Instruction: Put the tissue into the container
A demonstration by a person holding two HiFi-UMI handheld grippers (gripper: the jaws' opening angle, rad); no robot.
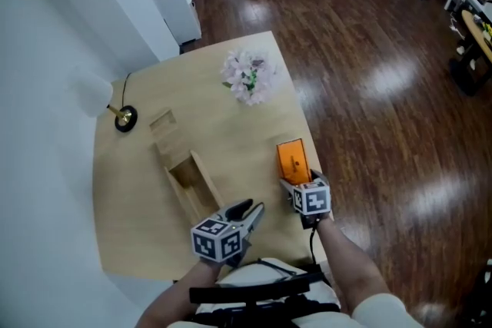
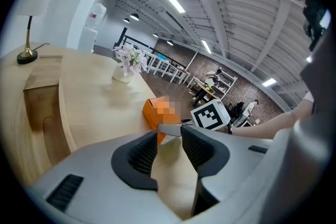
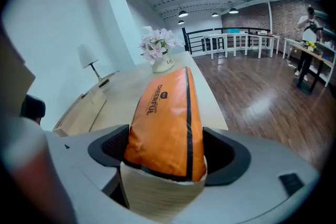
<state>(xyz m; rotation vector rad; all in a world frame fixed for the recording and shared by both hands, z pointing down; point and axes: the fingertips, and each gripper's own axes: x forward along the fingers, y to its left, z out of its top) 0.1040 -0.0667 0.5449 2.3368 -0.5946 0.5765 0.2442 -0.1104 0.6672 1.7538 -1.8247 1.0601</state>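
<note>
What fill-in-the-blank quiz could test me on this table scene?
1. The fingers of the right gripper are shut on an ___ tissue pack.
2. The left gripper holds ___.
3. In the head view, the wooden container lies ___ of the tissue pack.
4. The vase holds pale ___.
Missing words: orange; nothing; left; flowers.

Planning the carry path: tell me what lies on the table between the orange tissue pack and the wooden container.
Only bare tabletop, as the head view shows, between the tissue pack and the container.
</note>
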